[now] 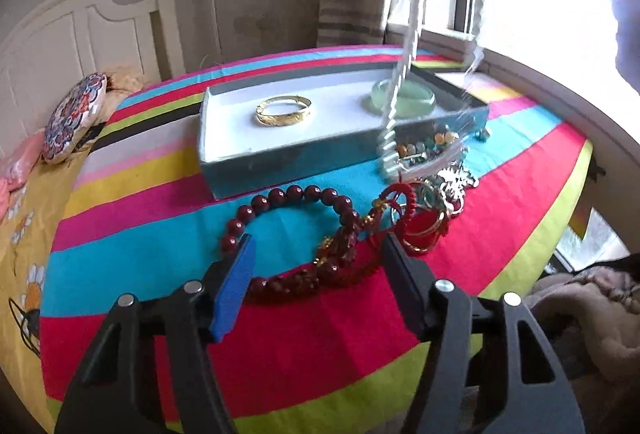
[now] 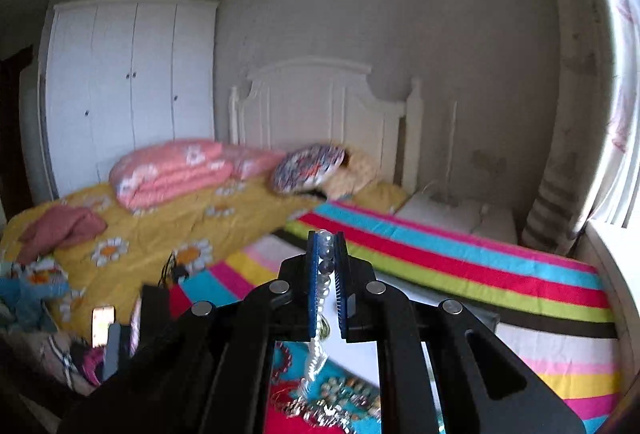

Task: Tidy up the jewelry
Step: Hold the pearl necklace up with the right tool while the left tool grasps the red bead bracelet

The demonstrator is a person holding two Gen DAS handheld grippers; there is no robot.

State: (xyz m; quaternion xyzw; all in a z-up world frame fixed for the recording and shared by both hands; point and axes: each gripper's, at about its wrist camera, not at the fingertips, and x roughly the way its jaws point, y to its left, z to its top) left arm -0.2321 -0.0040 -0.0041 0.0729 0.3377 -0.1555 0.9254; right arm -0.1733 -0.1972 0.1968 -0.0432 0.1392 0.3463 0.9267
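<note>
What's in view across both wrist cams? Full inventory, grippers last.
tray: 1, grey-blue with white lining, on the striped cloth
gold bangle: 1, gold, in tray, left part
jade bangle: 1, pale green, in tray, right part
red bead bracelet: 1, dark red, on the cloth before the tray
jewelry pile: several pieces, red, gold, silver, right of the bracelet
clear bead strand: 1, clear/white, hanging from right gripper
striped cloth: 1, multicolour, over the bed
round cushion: 1, patterned, by the headboard
left gripper: open, over the bracelet
right gripper: shut on the strand
</note>
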